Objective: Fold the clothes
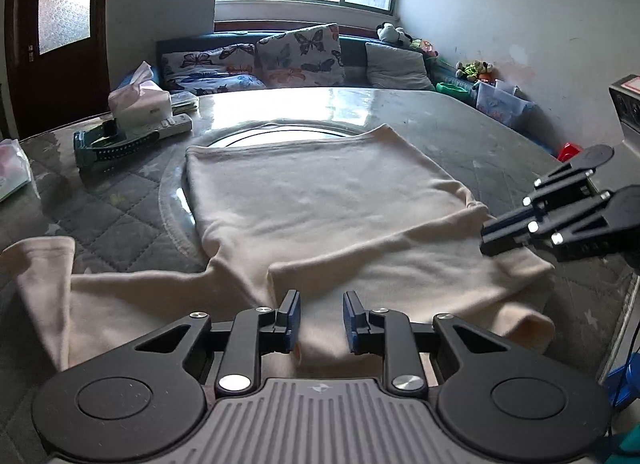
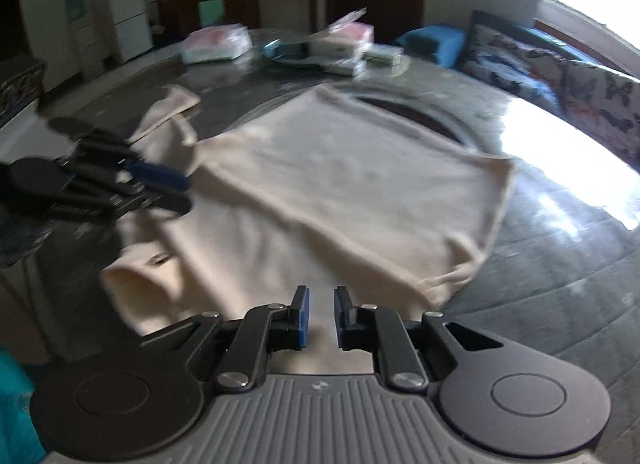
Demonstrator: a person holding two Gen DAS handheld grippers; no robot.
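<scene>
A cream sweater [image 1: 320,200] lies flat on the quilted table, its body folded square and one sleeve [image 1: 40,264] trailing off to the left. My left gripper [image 1: 322,298] hovers over the near hem with its jaws apart and only cloth showing below the gap. In the right wrist view the same sweater [image 2: 340,184] is spread ahead, and the left gripper [image 2: 182,194] sits at its left side by the sleeve. My right gripper [image 2: 321,291] stands over the near corner, jaws parted by a narrow gap with nothing pinched. From the left wrist view, the right gripper [image 1: 486,240] points at the sweater's right edge.
A glass turntable [image 1: 280,130] lies under the sweater's far part. A tissue box [image 1: 138,104], a remote [image 1: 176,126] and a green-black object [image 1: 108,146] sit at the far left. Butterfly cushions [image 1: 300,56] line a sofa behind the table. A packet [image 1: 12,172] lies at the left edge.
</scene>
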